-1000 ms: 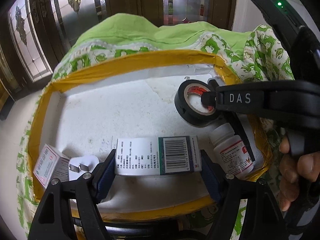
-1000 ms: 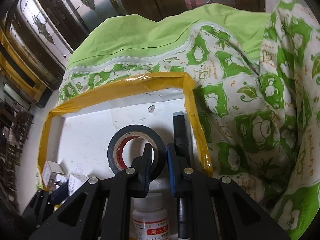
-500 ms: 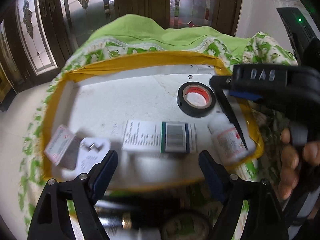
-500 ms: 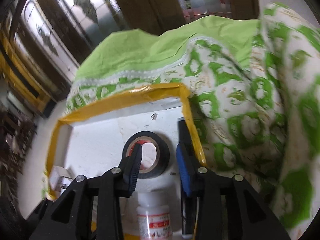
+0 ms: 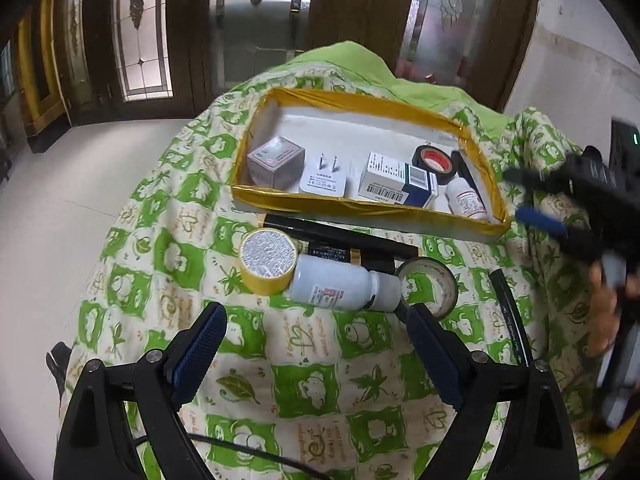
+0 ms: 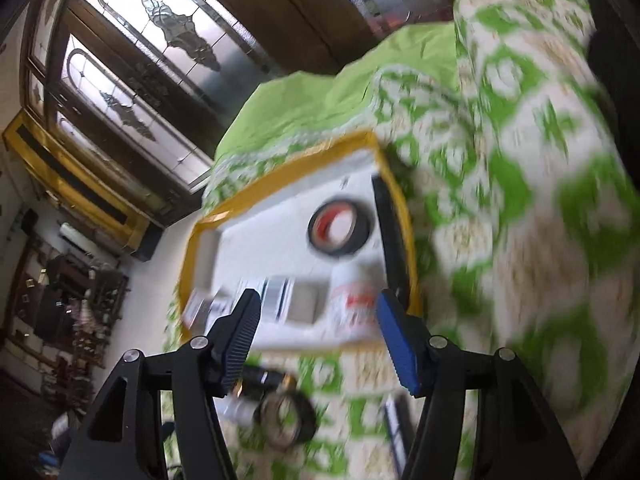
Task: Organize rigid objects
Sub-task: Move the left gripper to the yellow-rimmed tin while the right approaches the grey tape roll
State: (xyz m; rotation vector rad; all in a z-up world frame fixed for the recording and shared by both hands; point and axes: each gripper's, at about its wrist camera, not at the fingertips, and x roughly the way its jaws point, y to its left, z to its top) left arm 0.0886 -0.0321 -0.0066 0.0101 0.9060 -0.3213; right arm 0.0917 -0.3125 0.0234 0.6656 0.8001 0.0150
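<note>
A green-and-cream cloth [image 5: 304, 384] covers the whole work surface, bunched into a ridge at the far side. On it sits a white tray [image 5: 400, 126] rimmed with yellow tape, seen from both wrist views; the right wrist view is blurred.

Inside the tray, along its near wall, from left to right: a grey-pink box [image 5: 274, 160] in the left corner, a white plug [image 5: 324, 178] lying prongs up just beside it, a white-and-blue carton [image 5: 398, 184], then a small white bottle [image 5: 466, 200] near the right wall. Behind the carton and bottle lies a black tape roll [image 5: 434, 164] with a red core, flat on the tray floor, and a black bar [image 5: 466, 168] runs along the right wall.

In front of the tray, on the cloth, lie a long black stick [image 5: 340, 236], a yellow tape roll [image 5: 268, 260], a larger white bottle [image 5: 344, 286] on its side touching that roll, and a clear tape roll [image 5: 428, 288] at the bottle's cap end. A black cable [image 5: 510, 316] runs down the right.

The left gripper [image 5: 316, 344] hangs over the cloth short of the bottle, its jaws wide apart and just now opening further, with nothing between them. The right gripper [image 6: 316, 320] is clear of the tray's near edge, its jaws about half open and just now spreading, holding nothing. A hand [image 5: 604, 312] grips its handle at the right of the left wrist view.
</note>
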